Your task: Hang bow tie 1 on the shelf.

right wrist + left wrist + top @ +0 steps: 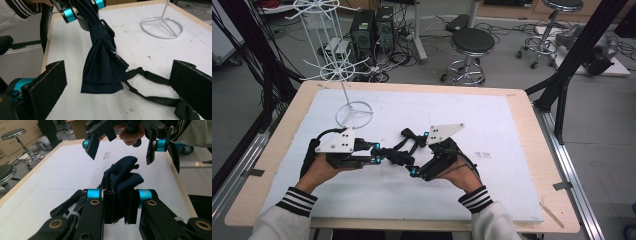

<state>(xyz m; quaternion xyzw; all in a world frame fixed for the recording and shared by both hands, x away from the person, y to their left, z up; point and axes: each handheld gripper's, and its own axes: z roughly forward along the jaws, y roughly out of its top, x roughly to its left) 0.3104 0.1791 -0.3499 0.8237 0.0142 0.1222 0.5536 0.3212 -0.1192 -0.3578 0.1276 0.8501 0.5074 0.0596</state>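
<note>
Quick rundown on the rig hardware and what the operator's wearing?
Both grippers, left gripper and right gripper, have black bodies, cyan collars by the jaws, brass-coloured pivot screws and black foam-faced pads. Each carries a pale three-cornered plate on top and trails a black cable. The person wears light grey sleeves with black-and-white striped cuffs.

- Navy bow tie [103, 67] I'm working with hangs pinched at one wing, knot in the middle, other wing drooping free.
- Its black strap [152, 87] trails slack across the table.
</note>
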